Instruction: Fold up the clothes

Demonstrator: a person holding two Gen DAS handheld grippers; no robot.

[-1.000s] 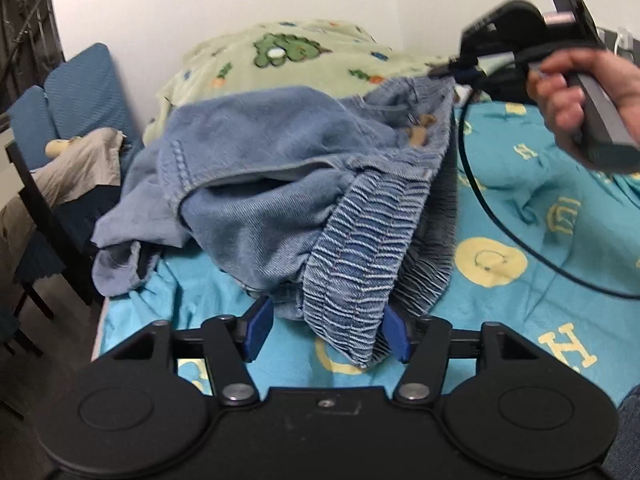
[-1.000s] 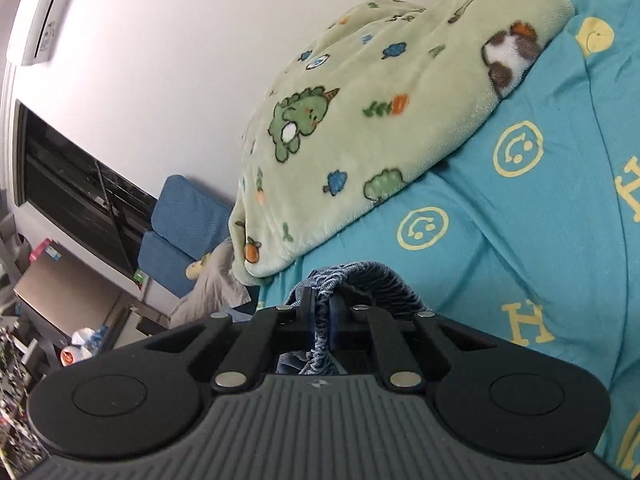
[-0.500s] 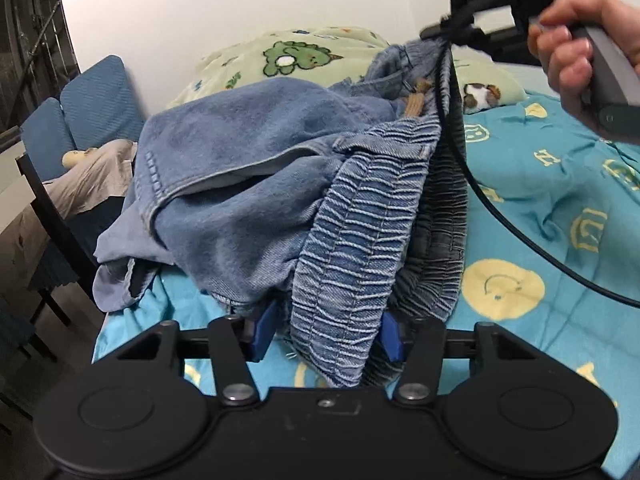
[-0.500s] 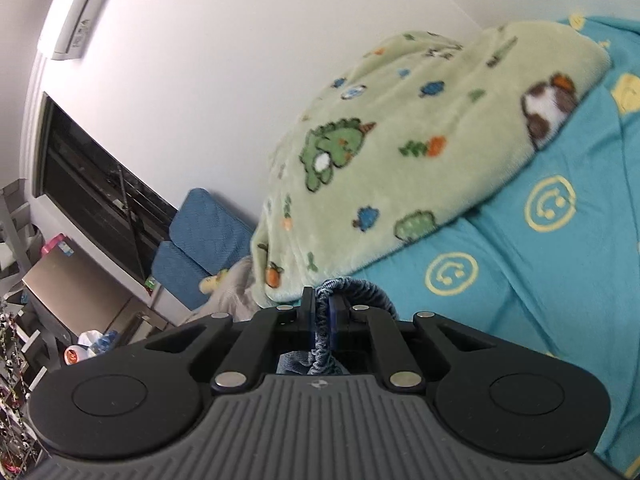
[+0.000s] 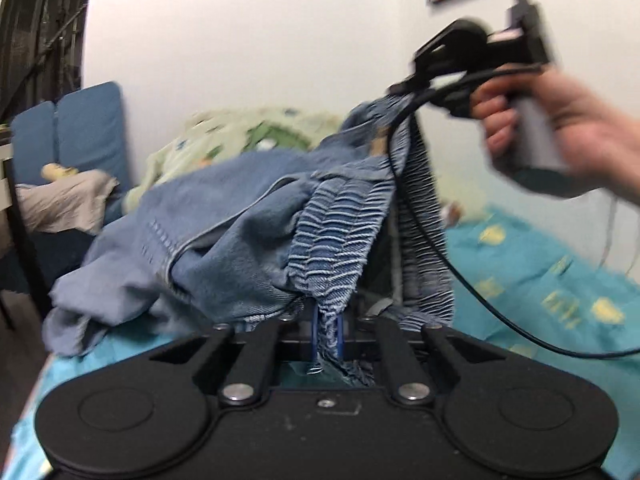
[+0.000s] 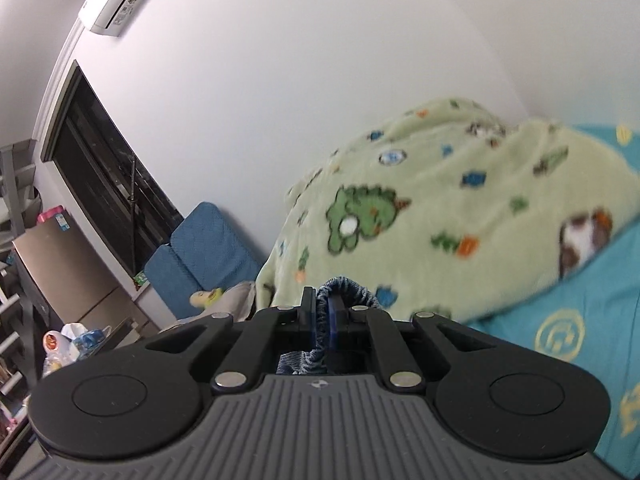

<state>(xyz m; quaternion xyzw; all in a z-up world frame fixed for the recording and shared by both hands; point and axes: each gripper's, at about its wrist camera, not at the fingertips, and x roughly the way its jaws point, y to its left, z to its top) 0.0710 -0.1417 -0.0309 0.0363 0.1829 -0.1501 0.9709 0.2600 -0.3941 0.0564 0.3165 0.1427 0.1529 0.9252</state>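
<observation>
My left gripper has just clamped down on the ribbed waistband of the jeans, and my right gripper is pinched tight on the same waistband further along. The jeans hang bunched between them above the blue bedsheet, green blanket behind.

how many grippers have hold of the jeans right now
2. The left gripper pinches the jeans' elastic waistband at its near end; the right gripper clamps the waistband's far end, held higher.
</observation>
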